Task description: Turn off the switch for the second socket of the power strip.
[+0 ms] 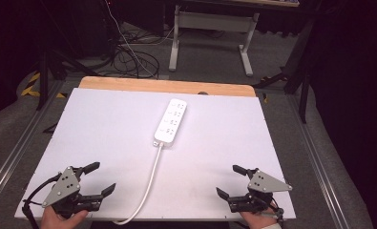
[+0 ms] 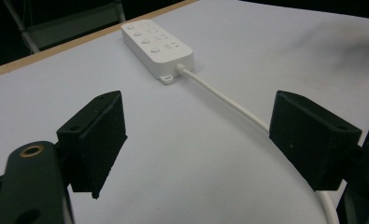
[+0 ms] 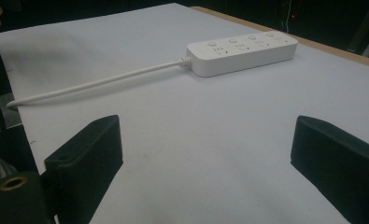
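Power strip lies mid-board on the white table, well apart from my grippers; its cable runs off the near edge, plug hidden. I hold left gripper and right gripper near the front corners, jaws spread, empty. Grey carpet and dark clutter beyond.

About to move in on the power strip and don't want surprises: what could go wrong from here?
1. The white cord trails off the near table edge between both grippers; an approaching jaw might snag it and drag the power strip.
2. The strip lies flat and loose on the smooth white board, so a one-sided push would likely slide it.
3. Left gripper and right gripper are open and well short; both must travel.
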`<control>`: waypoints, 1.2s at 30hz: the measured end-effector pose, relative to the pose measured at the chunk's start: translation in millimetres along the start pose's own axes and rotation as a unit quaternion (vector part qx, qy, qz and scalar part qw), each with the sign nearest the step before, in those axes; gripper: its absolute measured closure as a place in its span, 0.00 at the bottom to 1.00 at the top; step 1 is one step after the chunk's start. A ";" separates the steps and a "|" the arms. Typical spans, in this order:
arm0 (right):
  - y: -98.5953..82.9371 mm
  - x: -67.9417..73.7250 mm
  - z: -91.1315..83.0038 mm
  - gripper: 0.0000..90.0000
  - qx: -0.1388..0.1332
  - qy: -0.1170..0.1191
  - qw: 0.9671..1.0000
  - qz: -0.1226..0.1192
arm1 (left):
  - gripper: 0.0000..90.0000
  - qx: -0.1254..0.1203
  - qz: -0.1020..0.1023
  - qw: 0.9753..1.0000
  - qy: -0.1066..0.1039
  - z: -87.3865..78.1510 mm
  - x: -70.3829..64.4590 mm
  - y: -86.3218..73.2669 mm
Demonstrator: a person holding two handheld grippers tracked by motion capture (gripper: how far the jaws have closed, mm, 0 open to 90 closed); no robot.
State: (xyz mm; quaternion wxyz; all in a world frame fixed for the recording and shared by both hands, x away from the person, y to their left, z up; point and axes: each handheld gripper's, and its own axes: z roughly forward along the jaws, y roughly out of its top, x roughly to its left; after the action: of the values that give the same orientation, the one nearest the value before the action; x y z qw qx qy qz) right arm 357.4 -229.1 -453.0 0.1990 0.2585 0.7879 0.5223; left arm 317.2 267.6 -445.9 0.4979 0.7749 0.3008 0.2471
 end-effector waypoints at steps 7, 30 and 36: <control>-0.4 -0.2 -0.7 0.11 -0.004 0.002 1.000 0.001 | 0.19 0.004 0.005 1.000 0.010 0.1 -1.8 0.7; -0.3 1.2 2.2 0.11 -0.001 0.007 1.000 -0.001 | 0.21 0.014 -0.008 1.000 0.005 -1.4 -0.6 7.8; -0.2 2.2 3.4 0.11 0.002 0.007 1.000 -0.001 | 0.31 0.031 0.025 0.999 0.001 4.6 -4.7 18.3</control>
State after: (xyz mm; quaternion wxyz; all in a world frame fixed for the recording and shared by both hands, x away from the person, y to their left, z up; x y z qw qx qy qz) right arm 357.7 -225.4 -454.5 0.1936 0.2544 0.7905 0.5224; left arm 321.1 255.5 -431.2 0.4670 0.7969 0.2896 0.2510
